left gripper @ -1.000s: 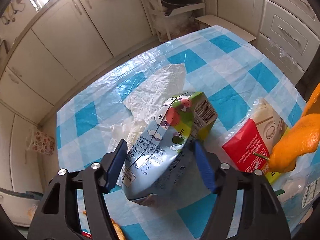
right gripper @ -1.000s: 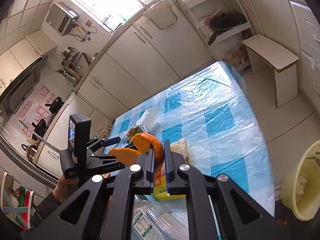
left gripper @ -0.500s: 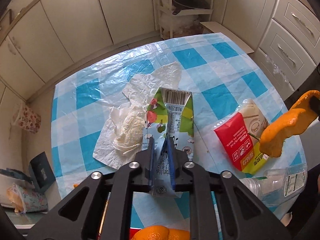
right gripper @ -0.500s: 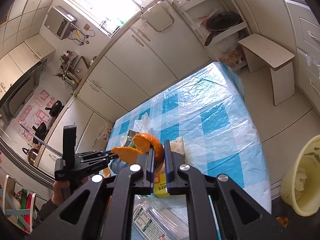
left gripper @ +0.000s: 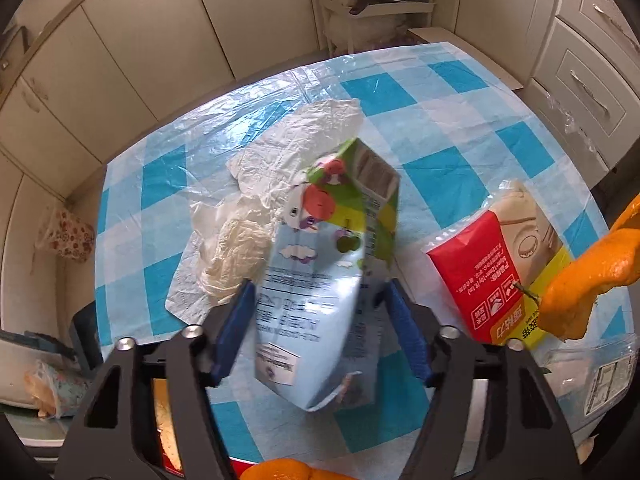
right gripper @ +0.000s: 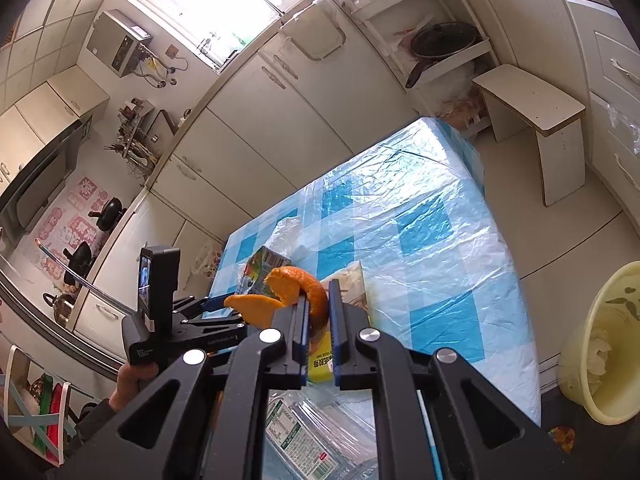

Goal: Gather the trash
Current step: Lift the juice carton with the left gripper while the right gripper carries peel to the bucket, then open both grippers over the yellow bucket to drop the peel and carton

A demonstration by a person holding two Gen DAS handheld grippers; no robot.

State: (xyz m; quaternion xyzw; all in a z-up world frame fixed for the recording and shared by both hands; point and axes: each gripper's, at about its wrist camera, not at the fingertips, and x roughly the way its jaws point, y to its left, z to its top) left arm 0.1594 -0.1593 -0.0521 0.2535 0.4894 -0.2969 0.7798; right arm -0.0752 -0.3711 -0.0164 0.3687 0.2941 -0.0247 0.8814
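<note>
A crushed milk carton (left gripper: 320, 240), blue and green with cartoon fruit, lies tilted and blurred on the checked table (left gripper: 460, 136), its near end between my left gripper's (left gripper: 320, 328) blue pads. The jaws are opening and the pads stand off the carton's sides. My right gripper (right gripper: 318, 312) is shut on a curled orange peel (right gripper: 296, 292), held above the table's near right; the same peel (left gripper: 580, 280) shows at the left wrist view's right edge. From the right wrist view, the left gripper (right gripper: 216, 308) sits low left, held by a hand.
A red and yellow tissue pack (left gripper: 492, 272), a flattened clear bottle (left gripper: 592, 376), crumpled white paper (left gripper: 240, 248) and a white plastic sheet (left gripper: 304, 140) lie on the table. More orange peel (left gripper: 280, 470) sits at the near edge. A yellow basin (right gripper: 600, 344) and a stool (right gripper: 532, 104) stand on the floor.
The left jaws closed on the carton's near end, then spread apart again; the carton now lies loose and tilted between them. The right gripper and its peel have stayed put.
</note>
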